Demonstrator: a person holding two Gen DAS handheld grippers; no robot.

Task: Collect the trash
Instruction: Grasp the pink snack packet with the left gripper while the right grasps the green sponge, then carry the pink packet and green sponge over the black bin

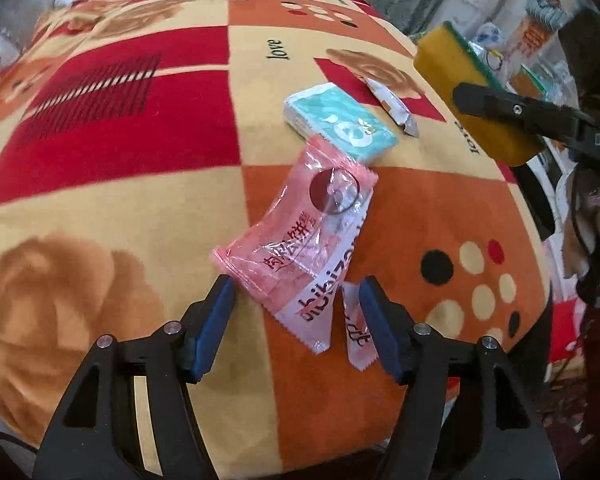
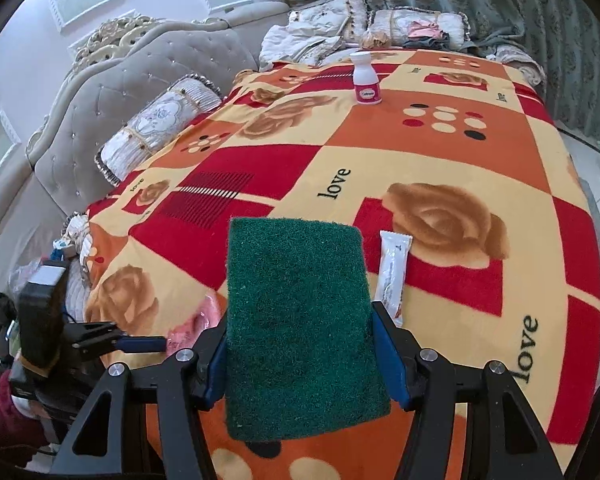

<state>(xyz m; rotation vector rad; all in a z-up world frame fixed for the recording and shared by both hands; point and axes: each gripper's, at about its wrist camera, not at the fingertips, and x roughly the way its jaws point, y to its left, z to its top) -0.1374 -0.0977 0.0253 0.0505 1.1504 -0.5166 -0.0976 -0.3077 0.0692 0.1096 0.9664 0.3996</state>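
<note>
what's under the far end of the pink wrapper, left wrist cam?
The pink wrapper overlaps a corner of the teal tissue pack; elsewhere it lies on the blanket. Whatever else it covers is hidden.

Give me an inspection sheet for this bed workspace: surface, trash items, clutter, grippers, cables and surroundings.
Surface: patterned blanket covering the bed, red, orange and cream squares.
Job's things: pink snack wrapper lying flat, torn at its near end; white sachet beside the sponge; teal tissue pack touching the pink wrapper's far end.
Clutter: white bottle with a pink label upright at the far end.
Grippers: left gripper open, pads either side of the pink wrapper, not pressing; right gripper shut on a green-faced yellow sponge, lifted off the blanket.
Cables: nothing seen on the blanket.
Surroundings: grey tufted headboard, pillows, green curtain.
</note>
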